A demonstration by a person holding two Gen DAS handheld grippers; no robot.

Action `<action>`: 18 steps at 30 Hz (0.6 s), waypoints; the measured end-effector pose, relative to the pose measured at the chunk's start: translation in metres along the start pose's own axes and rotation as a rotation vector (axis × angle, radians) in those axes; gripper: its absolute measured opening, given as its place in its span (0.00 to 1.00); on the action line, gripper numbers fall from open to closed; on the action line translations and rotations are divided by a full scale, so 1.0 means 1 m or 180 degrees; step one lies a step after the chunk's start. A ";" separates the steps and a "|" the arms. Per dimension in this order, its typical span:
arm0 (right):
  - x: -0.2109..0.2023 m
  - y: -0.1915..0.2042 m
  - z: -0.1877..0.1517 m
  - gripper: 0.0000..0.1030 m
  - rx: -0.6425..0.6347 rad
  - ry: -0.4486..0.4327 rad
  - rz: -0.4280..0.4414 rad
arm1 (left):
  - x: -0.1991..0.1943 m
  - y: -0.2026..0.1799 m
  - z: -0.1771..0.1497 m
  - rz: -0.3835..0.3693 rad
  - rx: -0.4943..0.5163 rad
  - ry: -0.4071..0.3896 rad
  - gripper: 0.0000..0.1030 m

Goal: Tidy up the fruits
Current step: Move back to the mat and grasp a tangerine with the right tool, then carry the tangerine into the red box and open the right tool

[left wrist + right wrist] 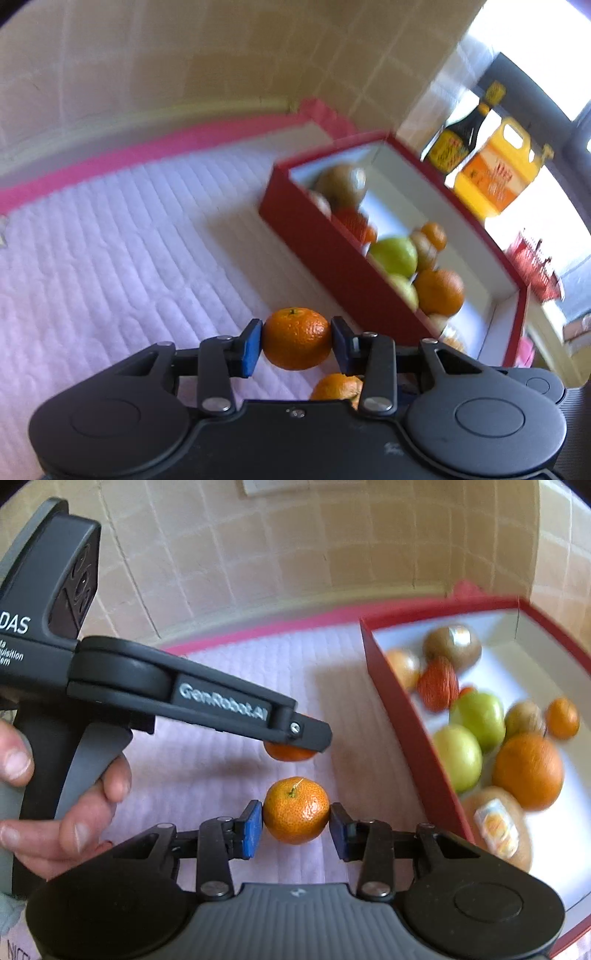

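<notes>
Both mandarins should be carried over the near wall of the red cardboard box with white lining (406, 716), lowered among the fruit there, and released gently so nothing rolls. The left hand-held gripper (297, 341) is clamped on a small orange mandarin (297, 339), just short of the box. The right hand-held gripper (295, 821) pinches a second stemmed orange mandarin (296, 809), beside that same wall.

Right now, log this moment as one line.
left hand-held gripper: shut on mandarin | right hand-held gripper: shut on second mandarin | red box: holds fruit | both mandarins outside box
</notes>
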State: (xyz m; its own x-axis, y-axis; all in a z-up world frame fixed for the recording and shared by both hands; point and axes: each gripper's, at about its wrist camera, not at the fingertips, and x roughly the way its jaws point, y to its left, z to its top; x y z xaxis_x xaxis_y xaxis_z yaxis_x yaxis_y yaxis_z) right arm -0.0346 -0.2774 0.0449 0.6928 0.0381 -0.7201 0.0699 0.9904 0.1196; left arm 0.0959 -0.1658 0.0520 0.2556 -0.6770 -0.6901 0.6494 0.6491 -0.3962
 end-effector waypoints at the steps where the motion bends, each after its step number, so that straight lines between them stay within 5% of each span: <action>1: -0.010 0.000 0.006 0.40 -0.0037 -0.0101 -0.0007 | -0.009 -0.001 0.005 -0.0014 -0.0005 -0.0073 0.46; 10: -0.118 -0.049 0.082 0.40 -0.0021 -0.1243 -0.0389 | -0.078 -0.073 0.104 -0.0229 0.0556 -0.0973 0.46; 14: -0.144 -0.087 0.105 0.40 0.0238 -0.1586 -0.0695 | -0.063 -0.114 0.141 -0.0374 0.0847 -0.1156 0.46; 18: -0.141 -0.129 0.116 0.40 0.0608 -0.1608 -0.0895 | -0.022 -0.132 0.159 -0.0562 0.0808 -0.0984 0.46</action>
State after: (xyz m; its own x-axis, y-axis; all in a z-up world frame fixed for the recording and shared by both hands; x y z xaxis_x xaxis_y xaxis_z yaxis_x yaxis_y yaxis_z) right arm -0.0577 -0.4263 0.2103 0.8807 -0.3358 -0.3340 0.3948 0.9101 0.1261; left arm 0.1185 -0.2922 0.2157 0.3022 -0.8670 -0.3961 0.8480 0.4343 -0.3037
